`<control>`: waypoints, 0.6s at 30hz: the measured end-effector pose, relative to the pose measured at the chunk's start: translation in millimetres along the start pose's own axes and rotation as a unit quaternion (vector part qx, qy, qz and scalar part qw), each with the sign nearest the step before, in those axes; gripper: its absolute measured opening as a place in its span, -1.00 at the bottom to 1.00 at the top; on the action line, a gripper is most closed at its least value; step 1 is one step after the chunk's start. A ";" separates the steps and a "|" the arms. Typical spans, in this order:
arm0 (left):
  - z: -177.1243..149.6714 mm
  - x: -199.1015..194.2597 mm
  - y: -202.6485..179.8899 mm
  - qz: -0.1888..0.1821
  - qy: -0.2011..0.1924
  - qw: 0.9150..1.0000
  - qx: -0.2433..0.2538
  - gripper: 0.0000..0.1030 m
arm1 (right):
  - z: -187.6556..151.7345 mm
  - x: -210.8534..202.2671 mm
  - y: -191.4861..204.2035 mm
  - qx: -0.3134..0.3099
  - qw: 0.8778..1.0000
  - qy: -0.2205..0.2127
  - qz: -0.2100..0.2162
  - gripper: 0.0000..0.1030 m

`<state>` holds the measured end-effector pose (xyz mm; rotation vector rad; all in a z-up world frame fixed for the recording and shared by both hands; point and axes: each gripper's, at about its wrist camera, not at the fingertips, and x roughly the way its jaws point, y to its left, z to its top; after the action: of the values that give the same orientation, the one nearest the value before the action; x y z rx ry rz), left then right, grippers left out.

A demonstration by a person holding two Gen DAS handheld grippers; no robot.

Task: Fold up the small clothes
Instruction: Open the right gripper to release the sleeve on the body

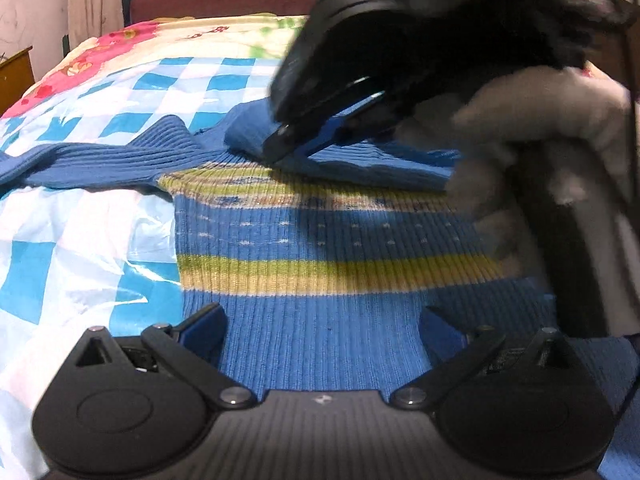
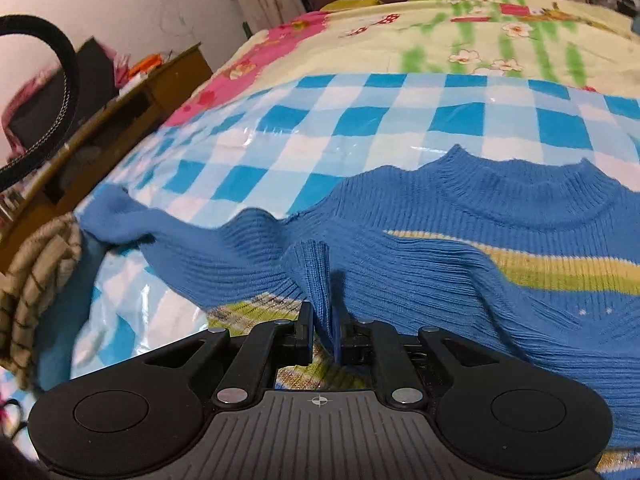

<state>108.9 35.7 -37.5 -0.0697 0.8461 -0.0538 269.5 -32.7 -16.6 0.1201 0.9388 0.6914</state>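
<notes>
While blue striped sweater (image 1: 320, 248) is spread flat on checkered plastic sheet (image 1: 80, 240) over bed, left sleeve (image 1: 100, 160) is stretched leftward; left gripper (image 1: 320, 332) is held wide above hem; right gripper (image 2: 328, 332) is pinched narrow on sleeve fold (image 2: 316, 280).

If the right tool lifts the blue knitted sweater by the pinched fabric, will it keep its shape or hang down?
Probably it hangs: the sweater already drapes in soft folds from the right tool. Its ribbed knit likely stretches. The glossy checkered sheet may let it slide.
</notes>
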 end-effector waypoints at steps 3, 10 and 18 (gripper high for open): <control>2.9 -4.4 5.7 -0.007 -0.003 1.000 -0.020 1.00 | 1.0 -23.3 -12.5 0.023 0.999 -0.009 0.028 -0.62; 27.9 -21.8 13.1 0.008 -0.045 0.998 -0.043 1.00 | 4.6 -81.2 -36.9 0.023 0.996 -0.070 0.042 -0.44; 84.8 6.1 20.7 0.049 -0.080 0.996 -0.013 1.00 | 2.2 -114.2 -114.4 0.049 0.988 -0.063 -0.129 -0.44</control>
<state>176.9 59.3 12.3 -0.0553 0.6893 0.0537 282.6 -189.3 21.0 0.1244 0.8485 0.3945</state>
